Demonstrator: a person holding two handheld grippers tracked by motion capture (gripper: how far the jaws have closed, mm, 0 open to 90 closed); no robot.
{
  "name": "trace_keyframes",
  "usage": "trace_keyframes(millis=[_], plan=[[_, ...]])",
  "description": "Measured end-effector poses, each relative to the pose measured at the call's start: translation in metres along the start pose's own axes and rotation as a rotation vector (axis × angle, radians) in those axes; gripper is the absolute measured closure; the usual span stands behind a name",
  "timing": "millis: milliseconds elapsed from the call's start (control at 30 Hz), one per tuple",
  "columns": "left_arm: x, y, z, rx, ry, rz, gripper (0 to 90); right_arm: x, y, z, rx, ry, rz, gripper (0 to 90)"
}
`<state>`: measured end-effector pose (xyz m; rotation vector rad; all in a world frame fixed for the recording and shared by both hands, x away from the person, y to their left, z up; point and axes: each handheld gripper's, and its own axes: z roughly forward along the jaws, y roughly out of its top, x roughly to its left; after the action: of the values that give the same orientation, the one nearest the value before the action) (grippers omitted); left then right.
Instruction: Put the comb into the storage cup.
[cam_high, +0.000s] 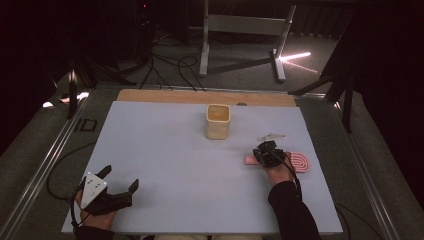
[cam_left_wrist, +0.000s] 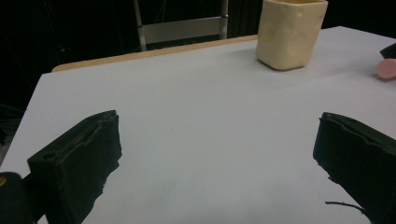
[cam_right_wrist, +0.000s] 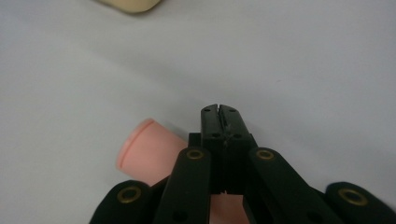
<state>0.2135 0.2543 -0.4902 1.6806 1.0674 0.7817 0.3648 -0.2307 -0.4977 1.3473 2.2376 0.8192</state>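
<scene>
Two tools are on a pale worktop (cam_high: 165, 150). Right tool (cam_high: 263, 150) has its jaws pressed together just over a pink handled utensil (cam_high: 295, 161) at the right side; whether they pinch the handle is hard to tell. Left tool (cam_high: 120, 187) rests spread wide and empty. A cream cup (cam_high: 218, 121) stands well beyond. Confirm a firm hold on the handle before lifting slowly.

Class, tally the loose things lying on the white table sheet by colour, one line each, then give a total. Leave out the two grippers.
Cream: 1, the cup
Pink: 1, the slotted utensil with a handle under the right gripper
Grey-white: 1, a small flat piece, too small to identify
Total: 3
</scene>
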Motion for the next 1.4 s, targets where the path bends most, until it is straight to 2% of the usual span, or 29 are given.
trace_keyframes(millis=[267,467,700,767,833,967,1200,1400], plan=[[0.0,0.0,-0.001,-0.001,0.0,0.001,1.6,0.015,-0.006,-0.017,0.029,0.045,-0.072,90.0],[0.0,0.0,-0.001,-0.002,0.001,0.002,1.6,0.018,-0.017,-0.03,0.036,0.059,-0.081,90.0],[-0.001,0.0,0.0,0.0,0.001,0.003,1.6,0.01,-0.046,-0.042,0.036,0.071,-0.04,90.0],[-0.001,0.0,0.0,0.001,0.002,0.002,1.6,0.008,-0.049,-0.045,0.036,0.067,-0.032,90.0],[-0.001,0.0,0.001,0.005,0.003,0.004,1.7,0.002,-0.061,-0.052,0.029,0.057,-0.016,90.0],[-0.002,-0.001,0.001,0.008,0.002,0.006,1.7,-0.007,-0.073,-0.061,0.013,0.048,0.016,90.0],[-0.002,0.0,0.001,0.01,0.005,0.012,1.7,-0.019,-0.081,-0.071,-0.011,0.036,0.058,90.0],[-0.003,0.0,0.001,0.008,0.004,0.015,1.7,-0.019,-0.084,-0.07,-0.019,0.046,0.068,89.7]])
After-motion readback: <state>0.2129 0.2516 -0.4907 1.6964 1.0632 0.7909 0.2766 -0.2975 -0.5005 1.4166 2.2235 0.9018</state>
